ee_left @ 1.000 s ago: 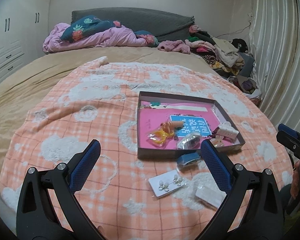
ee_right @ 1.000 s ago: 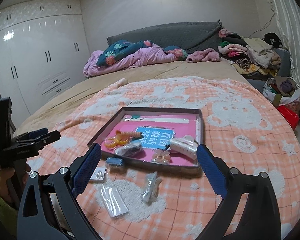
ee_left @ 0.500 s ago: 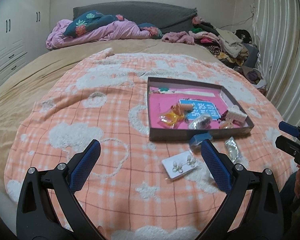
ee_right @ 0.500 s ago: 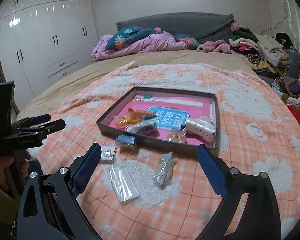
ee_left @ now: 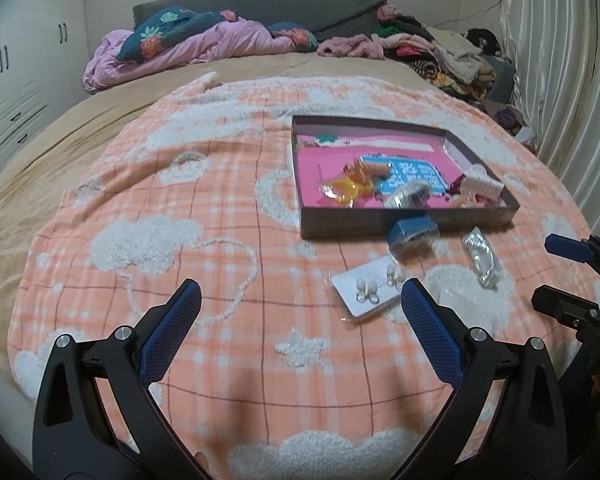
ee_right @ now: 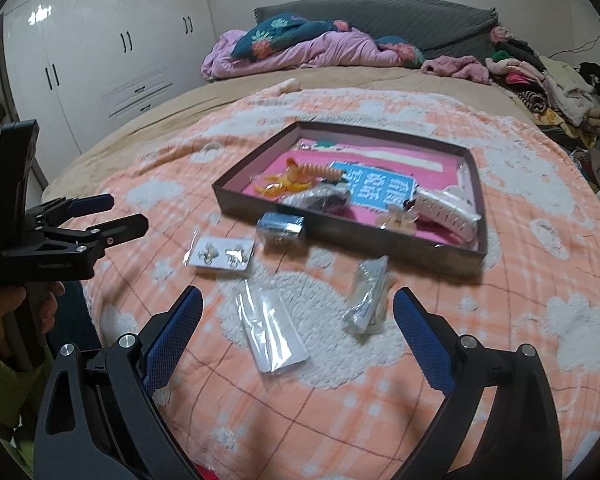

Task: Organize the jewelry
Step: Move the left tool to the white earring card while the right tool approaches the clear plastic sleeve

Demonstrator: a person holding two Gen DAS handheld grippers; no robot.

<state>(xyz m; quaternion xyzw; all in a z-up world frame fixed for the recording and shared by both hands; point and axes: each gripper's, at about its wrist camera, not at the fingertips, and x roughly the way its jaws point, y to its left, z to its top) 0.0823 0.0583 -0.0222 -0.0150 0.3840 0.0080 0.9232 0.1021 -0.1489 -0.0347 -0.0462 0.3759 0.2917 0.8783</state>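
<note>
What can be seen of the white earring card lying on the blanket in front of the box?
The earring card is a flat white rectangle that looks to be sleeved in clear plastic, with two small clusters of pale, pearl-like earrings fixed to its face. It lies flat and skewed on the orange checked blanket, outside the dark box and near its front wall, with a small blue packet between them. In the right wrist view it lies at. Neither pair of tongs touches it.

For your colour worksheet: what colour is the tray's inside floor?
Bright pink tray floor, clearest in the right wrist view.
</note>
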